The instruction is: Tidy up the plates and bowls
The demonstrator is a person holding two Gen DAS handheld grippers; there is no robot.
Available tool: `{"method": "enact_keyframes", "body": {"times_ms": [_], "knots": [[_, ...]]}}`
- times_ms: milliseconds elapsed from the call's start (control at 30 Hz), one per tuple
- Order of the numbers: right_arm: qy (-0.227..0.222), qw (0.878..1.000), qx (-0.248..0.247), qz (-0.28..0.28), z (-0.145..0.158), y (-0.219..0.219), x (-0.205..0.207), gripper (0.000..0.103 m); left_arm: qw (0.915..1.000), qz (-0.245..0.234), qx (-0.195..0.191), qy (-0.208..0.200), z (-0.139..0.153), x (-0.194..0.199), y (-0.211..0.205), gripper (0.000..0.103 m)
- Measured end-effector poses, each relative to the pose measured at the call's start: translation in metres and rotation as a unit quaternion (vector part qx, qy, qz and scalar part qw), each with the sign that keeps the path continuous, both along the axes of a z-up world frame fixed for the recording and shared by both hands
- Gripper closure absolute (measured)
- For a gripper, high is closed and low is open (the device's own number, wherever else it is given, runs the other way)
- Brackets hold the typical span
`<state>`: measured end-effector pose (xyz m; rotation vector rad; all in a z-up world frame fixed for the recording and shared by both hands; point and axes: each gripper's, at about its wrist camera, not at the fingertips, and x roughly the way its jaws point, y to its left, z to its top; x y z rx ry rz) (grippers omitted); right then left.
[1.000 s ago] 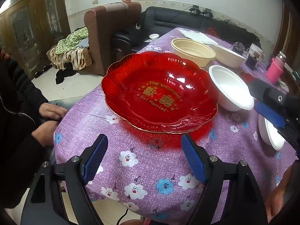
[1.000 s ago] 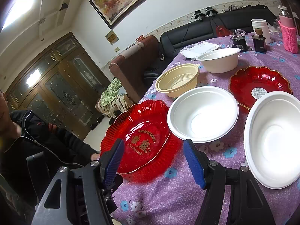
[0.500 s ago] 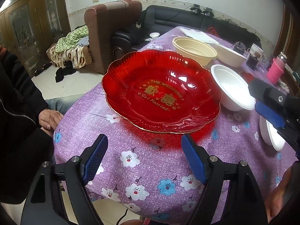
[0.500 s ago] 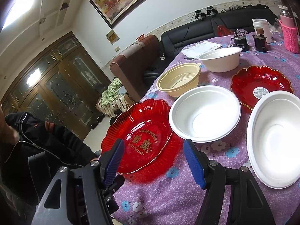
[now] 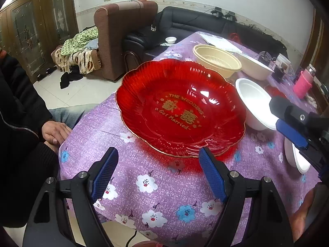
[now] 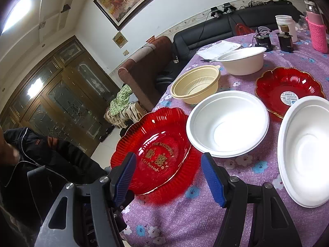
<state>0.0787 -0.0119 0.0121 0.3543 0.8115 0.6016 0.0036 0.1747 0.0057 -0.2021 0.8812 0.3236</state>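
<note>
A large red plate (image 5: 181, 107) with gold lettering lies on the purple floral tablecloth (image 5: 164, 185); it also shows in the right wrist view (image 6: 156, 150). My left gripper (image 5: 158, 175) is open and empty, just short of its near rim. My right gripper (image 6: 168, 177) is open and empty above the plate's near right edge. A white bowl (image 6: 227, 123) sits beside the plate, a second white bowl (image 6: 306, 150) at the right, a smaller red plate (image 6: 287, 90), a beige bowl (image 6: 195, 84) and a far white bowl (image 6: 242, 59) behind.
A pink bottle (image 6: 317, 30), jars (image 6: 285, 39) and papers (image 6: 218, 49) stand at the table's far end. A seated person (image 5: 22, 123) rests hands at the table's left edge. An armchair (image 5: 123, 39) and black sofa (image 5: 195, 22) stand beyond.
Both grippers have edged slightly closer to the large red plate. The seated person's hands have shifted. Jaws remain open.
</note>
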Motion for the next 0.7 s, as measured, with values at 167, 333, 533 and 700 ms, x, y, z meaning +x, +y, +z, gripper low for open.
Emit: {"method": "enact_keyframes", "body": {"times_ms": [167, 333, 533, 700], "knots": [[0.021, 1.000, 0.006, -0.002, -0.002, 0.004, 0.005, 0.036, 1.0000, 0.005, 0.000, -0.001, 0.002, 0.002, 0.005, 0.022], [0.019, 1.000, 0.016, -0.007, -0.002, 0.006, 0.011, 0.036, 1.0000, 0.008, -0.002, -0.002, 0.003, 0.005, 0.010, 0.022], [0.029, 0.999, 0.001, -0.017, -0.005, 0.009, 0.020, 0.036, 0.9997, 0.011, -0.020, 0.005, 0.002, 0.014, 0.018, 0.022], [0.059, 0.998, -0.017, -0.027, -0.014, 0.015, 0.029, 0.036, 0.9989, 0.027, -0.027, 0.025, -0.002, 0.031, 0.030, 0.022]]}}
